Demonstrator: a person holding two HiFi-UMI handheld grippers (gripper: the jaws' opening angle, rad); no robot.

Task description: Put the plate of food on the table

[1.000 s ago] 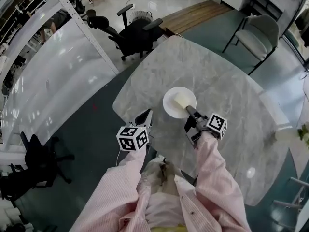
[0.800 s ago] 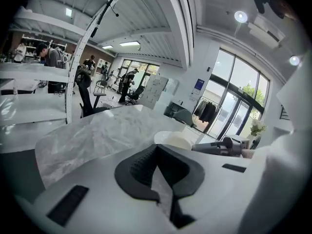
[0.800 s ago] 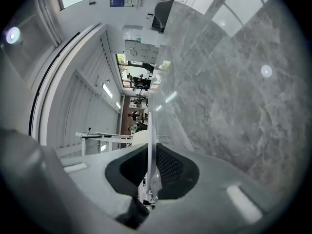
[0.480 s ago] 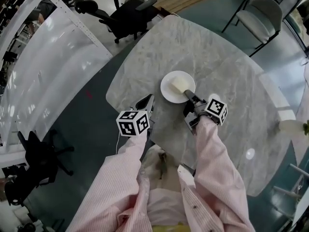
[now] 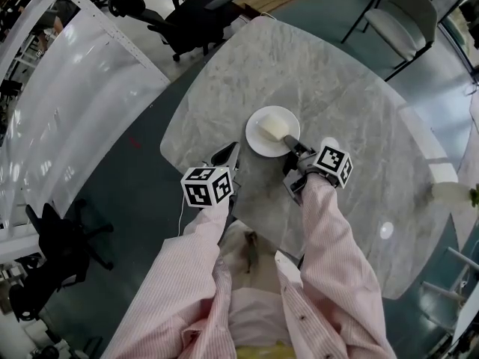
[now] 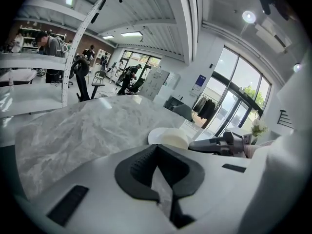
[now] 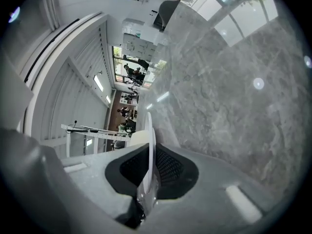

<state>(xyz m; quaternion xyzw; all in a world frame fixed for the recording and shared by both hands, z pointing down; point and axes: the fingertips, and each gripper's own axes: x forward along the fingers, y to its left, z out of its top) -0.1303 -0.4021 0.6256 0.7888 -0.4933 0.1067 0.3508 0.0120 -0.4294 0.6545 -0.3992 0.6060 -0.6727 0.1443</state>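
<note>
A white plate (image 5: 258, 142) carrying a pale block of food (image 5: 274, 127) is over the near part of the grey marble table (image 5: 337, 88). My right gripper (image 5: 293, 146) is shut on the plate's near rim. In the right gripper view the plate (image 7: 150, 130) runs edge-on between the pads of the right gripper (image 7: 150, 152). Whether the plate rests on the marble I cannot tell. My left gripper (image 5: 227, 154) hovers at the table's near-left edge, left of the plate, shut and holding nothing. The left gripper view shows the plate (image 6: 157, 135) ahead to the right of the left gripper (image 6: 157, 147).
A black office chair (image 5: 196, 10) stands beyond the table's far-left edge and a grey armchair (image 5: 400, 13) at its far right. A white glossy panel (image 5: 75, 111) lies left of the table. A white pot with a plant (image 5: 453, 194) stands at the right edge.
My right gripper has carried the plate a little farther in over the table. My left gripper has kept its place by the near edge.
</note>
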